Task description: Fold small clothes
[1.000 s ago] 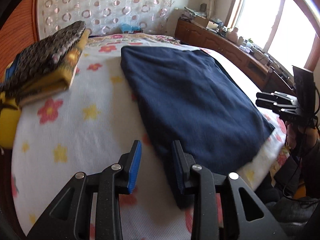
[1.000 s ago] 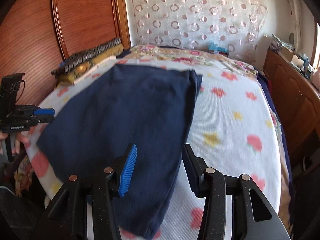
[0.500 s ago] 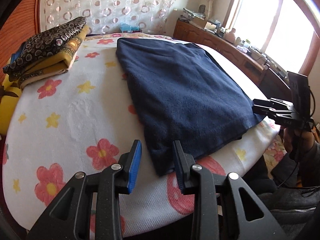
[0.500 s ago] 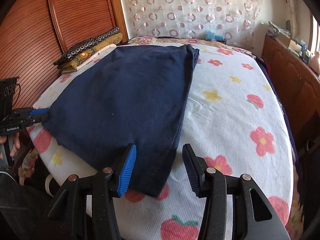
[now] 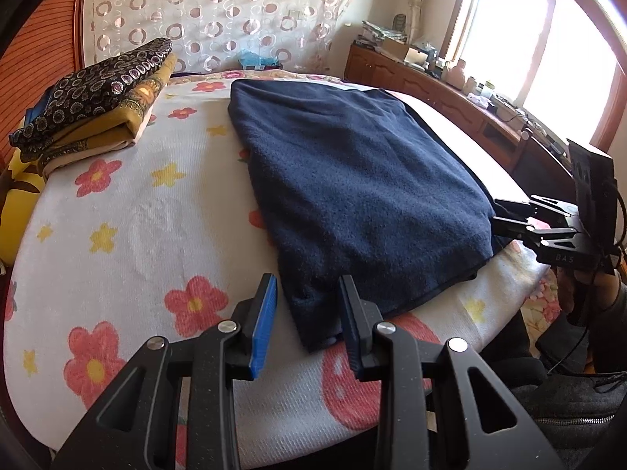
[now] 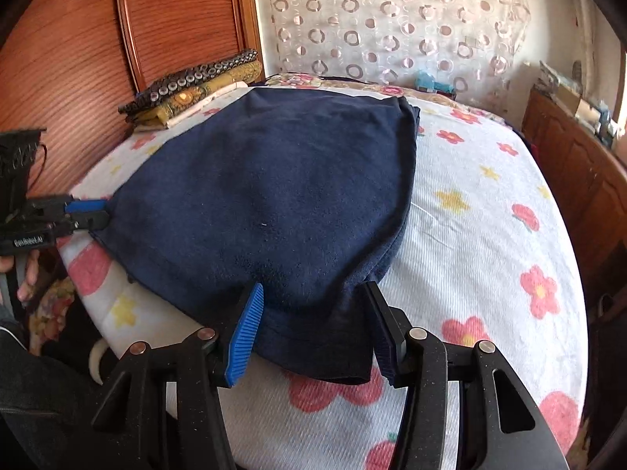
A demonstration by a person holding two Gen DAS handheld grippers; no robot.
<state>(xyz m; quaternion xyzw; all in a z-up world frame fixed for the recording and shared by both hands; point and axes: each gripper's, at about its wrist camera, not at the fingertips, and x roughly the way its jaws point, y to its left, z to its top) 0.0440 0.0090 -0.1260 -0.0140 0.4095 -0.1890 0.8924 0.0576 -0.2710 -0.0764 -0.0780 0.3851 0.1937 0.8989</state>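
A dark navy garment (image 5: 352, 180) lies flat on the flowered bed cover (image 5: 129, 219); it also shows in the right wrist view (image 6: 274, 203). My left gripper (image 5: 307, 301) is open, its jaws either side of the garment's near left corner. My right gripper (image 6: 313, 313) is open, its jaws straddling the near right corner. Each gripper shows in the other's view, the right one (image 5: 509, 215) and the left one (image 6: 94, 213), at the garment's edges. Neither holds cloth.
A stack of folded patterned cloths (image 5: 94, 102) sits at the bed's far left by the wooden headboard (image 6: 78, 58). A wooden cabinet (image 5: 450, 98) with clutter runs under the window on the right. The bed's front edge is just below the grippers.
Both grippers have pulled back toward the bed's near edge and lowered to the garment's near corners. The jaws have stayed open throughout. The garment lies unchanged.
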